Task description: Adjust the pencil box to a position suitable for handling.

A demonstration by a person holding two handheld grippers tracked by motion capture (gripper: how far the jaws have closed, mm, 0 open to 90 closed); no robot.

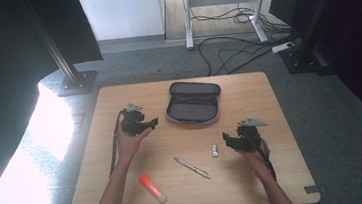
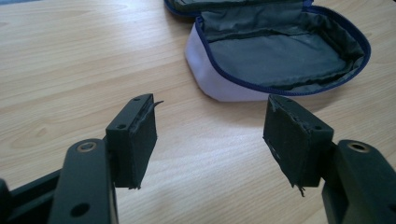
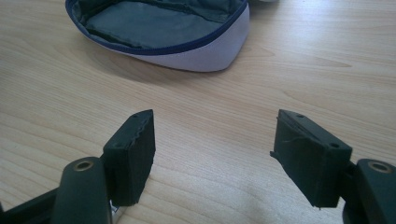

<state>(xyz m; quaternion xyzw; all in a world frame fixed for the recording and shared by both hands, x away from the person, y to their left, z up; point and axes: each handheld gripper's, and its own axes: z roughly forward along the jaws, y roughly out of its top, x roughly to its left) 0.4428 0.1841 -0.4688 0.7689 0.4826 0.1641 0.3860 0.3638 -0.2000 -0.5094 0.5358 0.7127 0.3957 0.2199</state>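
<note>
Wooden table (image 1: 128, 197), light grain, everything laid out on it. Going left to right in the high view: the person's left forearm comes up from the bottom edge and angles toward the middle, with the hand wrapped around the left gripper (image 1: 153, 123) from below. That gripper sits level-ish over the left part of the table, its jaws pointing right at the pencil case (image 1: 193, 104), near it but not touching. In the left gripper view the two black pads stand well apart, nothing between them, just bare wood, and the case lies ahead and a bit to the right.

Lower down near the front edge there's an orange glue stick (image 1: 152, 188) with a white cap, lying at a slant beside the left forearm. The grey case itself is at the back-centre of the table, unzipped and lying flat open, dark lining showing. Right of the stick lies a silver pen (image 1: 192, 167), also at a slant, then a small white-and-silver thing (image 1: 215, 151), too small to tell what.

Over on the right, the other forearm comes in from the bottom and the hand holds the right gripper (image 1: 226, 139), jaws pointing left toward that small thing, just beside it. In the right gripper view its pads are apart too, with only wood between them, and the case sits ahead to the left.
</note>
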